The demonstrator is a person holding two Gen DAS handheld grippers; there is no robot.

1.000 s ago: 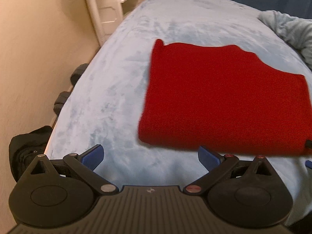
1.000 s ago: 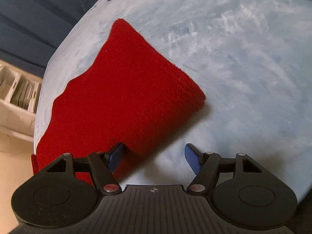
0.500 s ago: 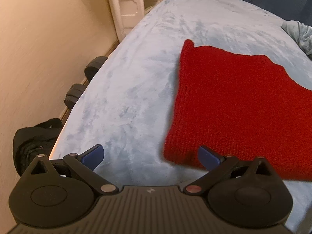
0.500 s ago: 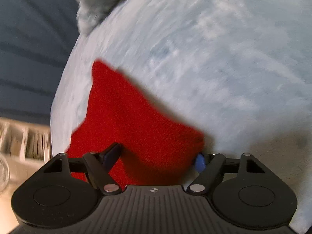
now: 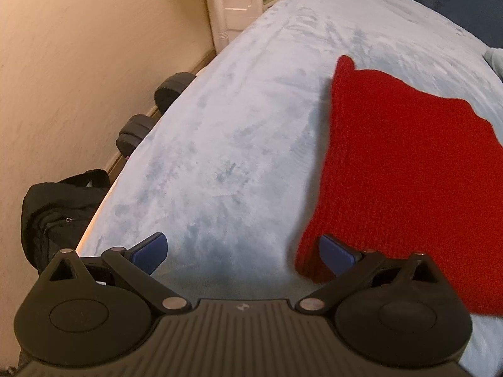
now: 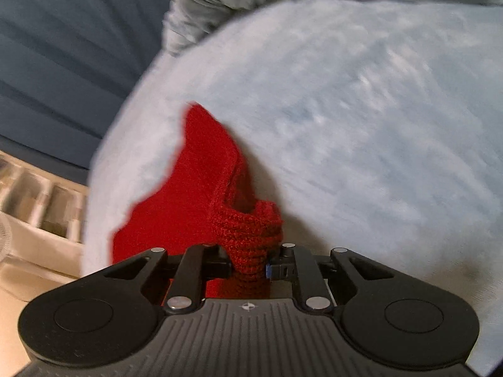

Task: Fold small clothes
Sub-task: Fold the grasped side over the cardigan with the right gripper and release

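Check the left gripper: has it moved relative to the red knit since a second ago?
Yes. The left gripper has shifted toward the left edge of the red knit; its right finger now sits at the near-left corner, jaws open on the blue bedspread.

red knit cropped right, bedspread blurred

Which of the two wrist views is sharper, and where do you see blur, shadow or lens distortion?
Left wrist view: sharper; the red knitted garment shows its knit, though the pale blue fleece bed cover bulges from fisheye. Right wrist view: bed cover smeared by motion blur; only the knit bunched at the right gripper looks crisp, with a shadow beside it.
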